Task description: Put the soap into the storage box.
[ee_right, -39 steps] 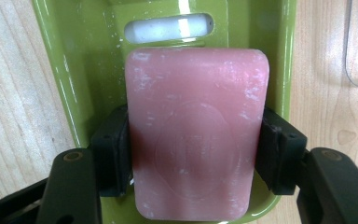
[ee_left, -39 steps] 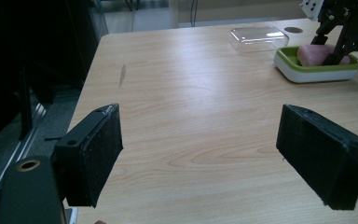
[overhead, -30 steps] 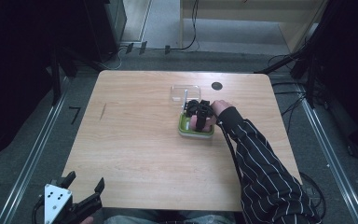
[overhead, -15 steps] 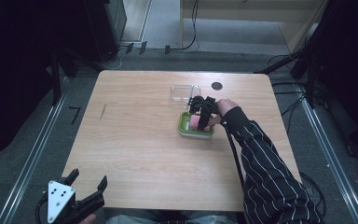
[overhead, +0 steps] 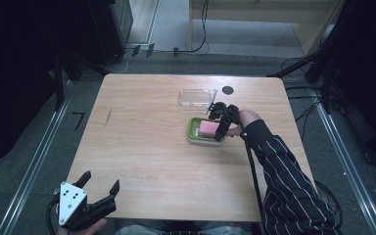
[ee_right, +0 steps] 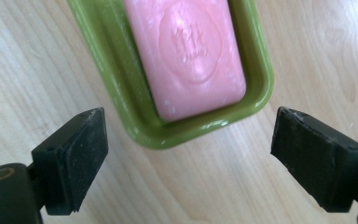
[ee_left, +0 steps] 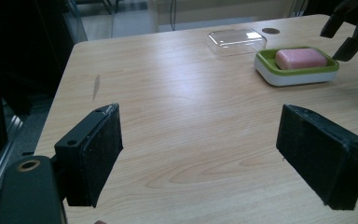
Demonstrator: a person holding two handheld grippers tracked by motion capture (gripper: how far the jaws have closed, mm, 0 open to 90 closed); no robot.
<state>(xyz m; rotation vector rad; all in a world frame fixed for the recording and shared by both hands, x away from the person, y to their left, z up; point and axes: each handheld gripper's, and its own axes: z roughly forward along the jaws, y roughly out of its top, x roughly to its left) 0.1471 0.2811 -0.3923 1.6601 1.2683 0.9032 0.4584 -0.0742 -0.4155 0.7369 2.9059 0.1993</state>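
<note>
A pink bar of soap (overhead: pixel 207 128) (ee_right: pixel 189 51) (ee_left: pixel 300 58) lies in a green soap dish (overhead: pixel 192 133) (ee_right: pixel 102 60) (ee_left: pixel 279 74) on the wooden table. My right gripper (overhead: pixel 219 123) (ee_right: pixel 186 156) hovers just above the dish's right end, open, jaws wide on either side of the dish's short end, nothing between them. My left gripper (overhead: pixel 100 193) (ee_left: pixel 200 154) is held off the table's near left corner, open and empty, pointing across the table toward the dish.
A clear plastic lid (overhead: pixel 195 97) (ee_left: pixel 236 41) rests on the table behind the dish. A small dark round mark (overhead: pixel 227 90) (ee_left: pixel 271 31) sits near the far edge. The table (overhead: pixel 142 147) is bare wood elsewhere; dark floor and cables surround it.
The right gripper has drawn back to the right off the dish, so the pink soap now shows. The left gripper has shifted slightly by the near left corner.
</note>
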